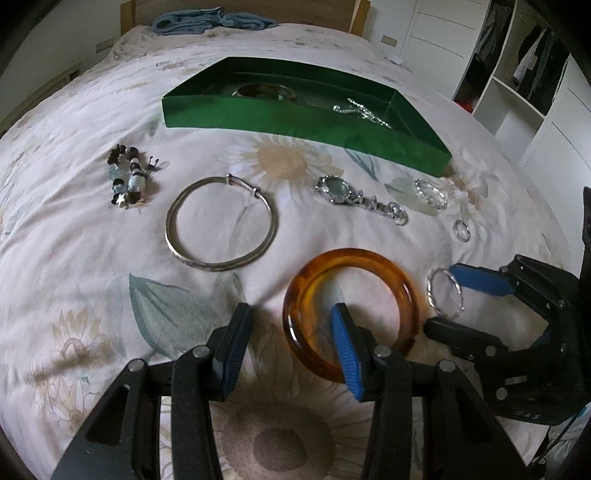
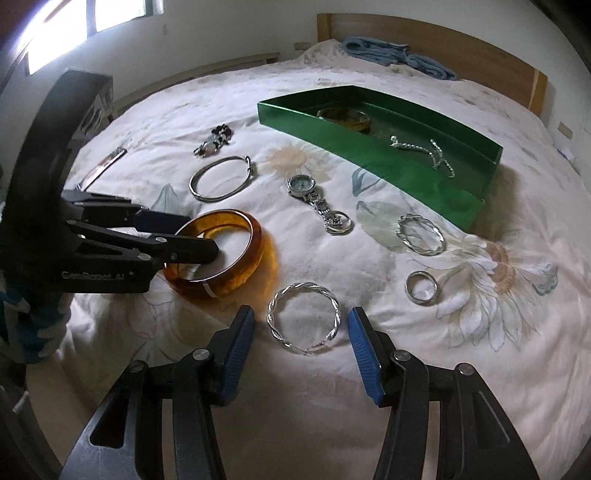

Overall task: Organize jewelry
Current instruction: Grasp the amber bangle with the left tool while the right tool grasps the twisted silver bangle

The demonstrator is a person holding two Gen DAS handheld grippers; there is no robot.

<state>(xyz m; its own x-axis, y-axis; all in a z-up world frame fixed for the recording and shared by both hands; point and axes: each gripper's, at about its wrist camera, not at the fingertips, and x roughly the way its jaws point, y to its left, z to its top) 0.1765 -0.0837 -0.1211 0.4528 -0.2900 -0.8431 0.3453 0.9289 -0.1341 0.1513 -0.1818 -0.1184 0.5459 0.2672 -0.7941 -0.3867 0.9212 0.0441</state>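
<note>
An amber bangle (image 1: 351, 314) (image 2: 221, 251) lies on the flowered bedspread. My left gripper (image 1: 291, 332) (image 2: 195, 232) is open, with one finger inside the bangle's ring and the other outside its rim. My right gripper (image 2: 301, 332) (image 1: 443, 299) is open, its fingers either side of a twisted silver bangle (image 2: 303, 317) (image 1: 445, 297). A green tray (image 1: 306, 122) (image 2: 373, 162) at the back holds a bangle (image 1: 264, 91) and a silver chain (image 1: 364, 110).
On the bedspread lie a large silver hoop bangle (image 1: 221, 225) (image 2: 221, 177), a silver watch (image 1: 354, 197) (image 2: 317, 199), a beaded bracelet (image 1: 129, 175) (image 2: 216, 142), a twisted ring (image 2: 421, 234) (image 1: 430, 194) and a small ring (image 2: 421, 287) (image 1: 461, 230). Blue cloth (image 1: 210, 20) lies by the headboard.
</note>
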